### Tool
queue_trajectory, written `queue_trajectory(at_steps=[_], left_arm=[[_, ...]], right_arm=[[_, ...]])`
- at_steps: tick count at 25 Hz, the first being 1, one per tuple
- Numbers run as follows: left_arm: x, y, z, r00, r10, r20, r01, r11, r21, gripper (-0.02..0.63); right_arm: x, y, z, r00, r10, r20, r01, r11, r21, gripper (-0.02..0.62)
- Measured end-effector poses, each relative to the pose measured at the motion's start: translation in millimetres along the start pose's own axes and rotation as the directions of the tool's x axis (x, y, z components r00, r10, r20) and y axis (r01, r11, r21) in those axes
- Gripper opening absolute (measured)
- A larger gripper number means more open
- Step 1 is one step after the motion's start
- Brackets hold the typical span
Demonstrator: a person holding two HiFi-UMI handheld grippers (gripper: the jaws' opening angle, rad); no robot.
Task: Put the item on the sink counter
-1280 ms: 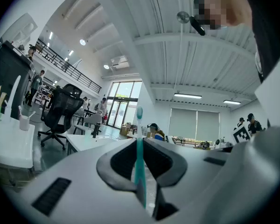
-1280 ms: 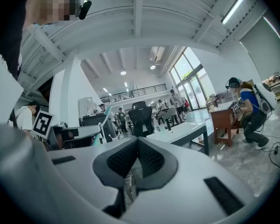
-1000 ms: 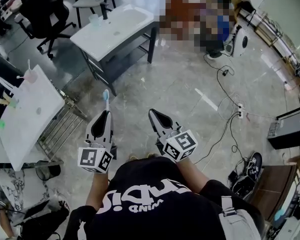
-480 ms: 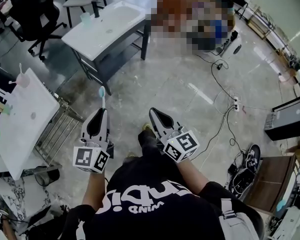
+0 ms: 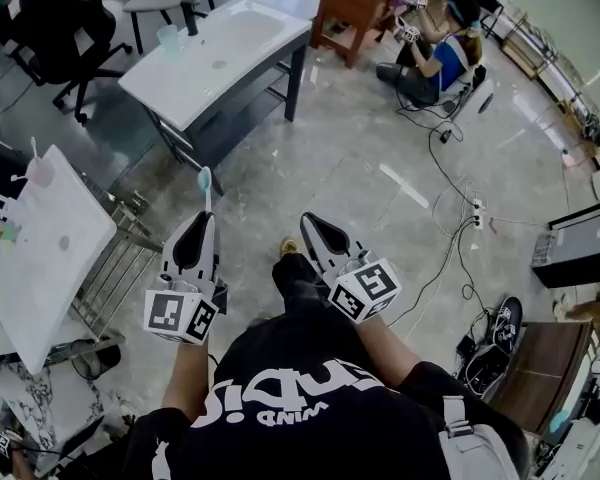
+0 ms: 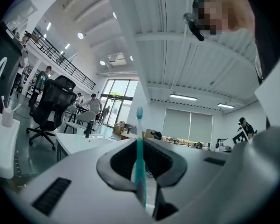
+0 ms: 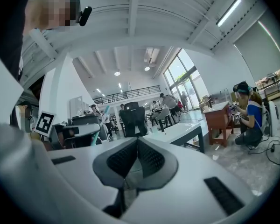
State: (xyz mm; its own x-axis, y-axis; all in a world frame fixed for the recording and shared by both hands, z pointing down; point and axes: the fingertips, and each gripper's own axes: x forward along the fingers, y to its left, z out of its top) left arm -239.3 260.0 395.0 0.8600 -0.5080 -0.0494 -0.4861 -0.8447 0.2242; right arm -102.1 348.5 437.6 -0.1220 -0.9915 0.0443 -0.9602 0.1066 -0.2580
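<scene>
i'm a step nearer vs 1 s ago, sink counter (image 5: pixel 195 73) at 11 o'clock but still well apart, left gripper (image 5: pixel 204 220) clamping toothbrush (image 5: pixel 205 183) upright, right gripper (image 5: pixel 308 221) pinched together w/ nothing, so more walking b4 placing.

Left gripper (image 5: pixel 204 222) held out in front of torso, pointing forward. Jaws clamped on toothbrush (image 5: pixel 205 189), brush head sticking out past jaw tips. Right gripper (image 5: pixel 309 226) beside it, apart, tip angled slightly inward. Jaws pressed together, nothing between. Marker cubes face up. Both forearms bent, elbows near body. One leg (image 5: pixel 298 280) forward between grippers.
</scene>
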Motion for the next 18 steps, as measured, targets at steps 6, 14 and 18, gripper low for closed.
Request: queue_trajectory(at_steps=[6, 14, 18], left_arm=[[46.6, 22.2, 1.9, 1.0, -0.002, 0.0, 0.002, 1.0, -0.002, 0.057], [107.1, 41.1, 4.4, 1.0, 0.018, -0.014, -0.018, 1.0, -0.025, 0.057], [137.3, 42.5, 10.0, 1.0, 0.026, -0.014, -0.026, 0.999, -0.024, 0.057]], right_arm=[[37.6, -29.1, 8.2, 1.0, -0.003, -0.01, 0.003, 1.0, -0.01, 0.018], [76.3, -75.2, 30.9, 1.0, -0.006, -0.011, 0.006, 1.0, -0.001, 0.018], [93.8, -100.8, 44.2, 1.0, 0.007, -0.016, -0.007, 1.0, 0.008, 0.018]])
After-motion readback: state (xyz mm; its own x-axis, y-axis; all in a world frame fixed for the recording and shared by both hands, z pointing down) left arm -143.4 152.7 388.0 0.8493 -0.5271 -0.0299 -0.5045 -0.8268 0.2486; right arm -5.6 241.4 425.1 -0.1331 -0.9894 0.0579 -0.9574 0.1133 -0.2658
